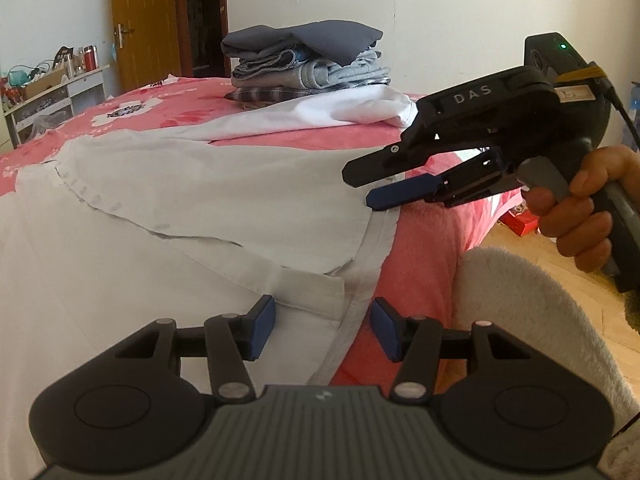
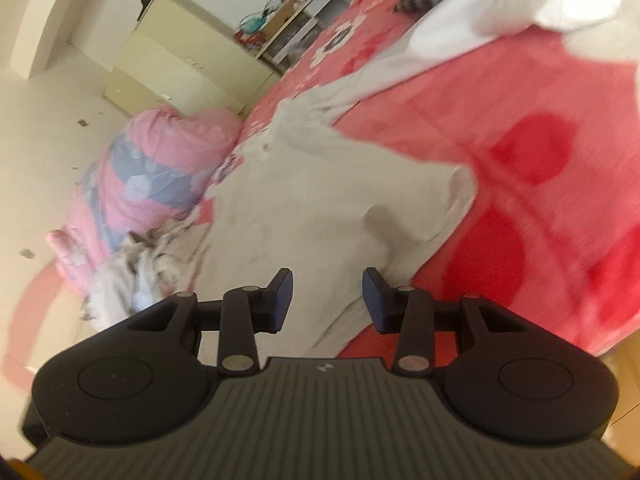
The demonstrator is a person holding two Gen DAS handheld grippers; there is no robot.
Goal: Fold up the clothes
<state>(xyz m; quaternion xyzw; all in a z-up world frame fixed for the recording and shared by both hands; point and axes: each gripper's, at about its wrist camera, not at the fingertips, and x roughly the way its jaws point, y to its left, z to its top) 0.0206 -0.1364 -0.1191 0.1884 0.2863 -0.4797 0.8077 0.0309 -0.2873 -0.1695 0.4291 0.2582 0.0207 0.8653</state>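
A pale grey-white shirt [image 1: 192, 200] lies spread on the pink flowered bed [image 1: 320, 140], its hem near the bed's right edge. My left gripper [image 1: 323, 320] is open and empty, low over the shirt's near hem. My right gripper [image 1: 360, 190] shows in the left wrist view, open, tips at the shirt's right edge. In the right wrist view the right gripper [image 2: 327, 294] is open and empty above the same shirt [image 2: 320, 208], which is blurred.
A stack of folded grey and blue clothes [image 1: 308, 64] sits at the far side of the bed, with a white garment [image 1: 352, 110] in front. A pink quilt bundle [image 2: 160, 176] lies at the bed's head. A shelf unit [image 1: 52, 96] and wooden door [image 1: 144, 28] stand behind.
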